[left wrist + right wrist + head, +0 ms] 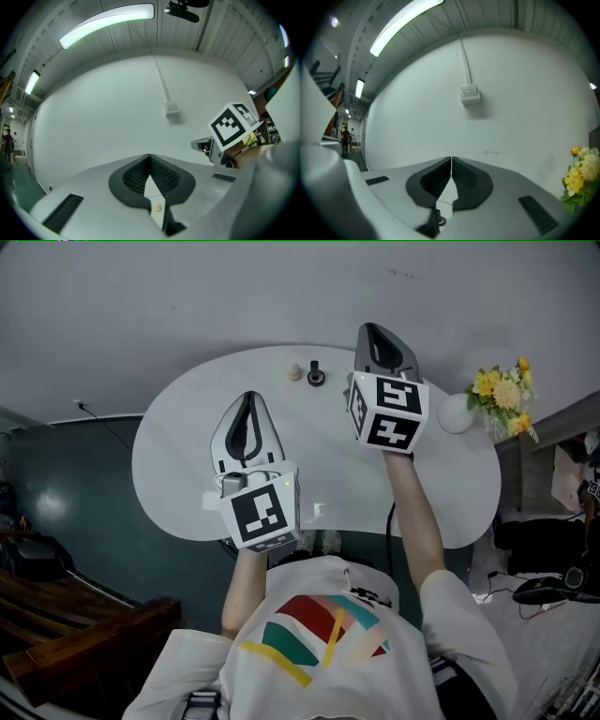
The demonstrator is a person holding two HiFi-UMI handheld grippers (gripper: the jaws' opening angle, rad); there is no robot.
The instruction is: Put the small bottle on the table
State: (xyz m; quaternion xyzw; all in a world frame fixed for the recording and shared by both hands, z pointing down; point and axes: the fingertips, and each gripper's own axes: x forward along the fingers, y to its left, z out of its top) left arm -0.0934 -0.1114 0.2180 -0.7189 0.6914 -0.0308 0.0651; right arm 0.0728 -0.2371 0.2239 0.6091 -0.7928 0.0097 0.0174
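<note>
The small dark bottle (316,376) stands upright near the far edge of the white rounded tabletop (187,474), with a small beige rounded piece (294,372) just left of it. The bottle lies just left of the right claw (377,334), the nearer one, and beyond and right of the left claw (249,401). Both claws are clenched and empty.

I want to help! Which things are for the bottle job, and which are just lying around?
For the job: small dark bottle (likely), table, left gripper, right gripper (both shut, empty).
Lying about: small pale thing, vase of flowers.
</note>
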